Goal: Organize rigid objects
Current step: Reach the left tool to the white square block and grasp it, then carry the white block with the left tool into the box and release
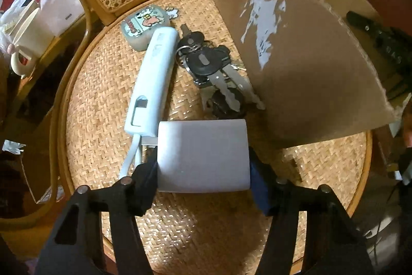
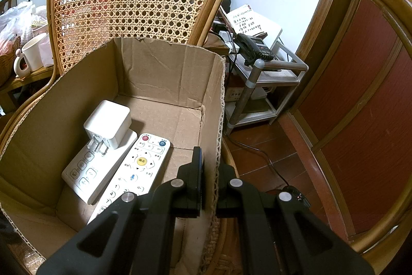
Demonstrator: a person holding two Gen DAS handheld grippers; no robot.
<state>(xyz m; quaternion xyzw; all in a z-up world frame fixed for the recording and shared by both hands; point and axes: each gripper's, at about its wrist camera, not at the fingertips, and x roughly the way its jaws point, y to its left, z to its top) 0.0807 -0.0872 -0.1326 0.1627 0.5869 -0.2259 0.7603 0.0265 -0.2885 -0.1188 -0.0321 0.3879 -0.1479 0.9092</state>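
Left gripper (image 1: 203, 178) sits closest to its cam, pointing steeply down at the woven chair seat (image 1: 180, 231). Jaws are about half spread w/ a white rectangular block (image 1: 203, 155) btwn them; the pads look to be touching both its sides, so I'd call it gripped, tho not yet lifted clear of the seat as far as I can tell. Just ahead-left of the fingers lies a pale blue power bank (image 1: 152, 80) w/ its white cable trailing back beside the left finger. Ahead-centre: a bunch of keys (image 1: 211, 68) w/ black heads. Furthest out, a small case w/ a cartoon sticker (image 1: 145, 26) near the chair back.

Right gripper (image 2: 209, 179) is fully closed, pinching the near wall of the cardboard box (image 2: 216, 105), one finger inside, one outside, prob. steadying it. Inside, ahead-left of those fingers, lie a white numbered remote (image 2: 136, 172), next to it a second white remote (image 2: 95, 169), and a white plug adapter (image 2: 108, 124) resting on that one's far end.

Progress est.: three items boxed, roughly four left on the seat. Block is the one in hand now; power bank, keys, sticker case remain.
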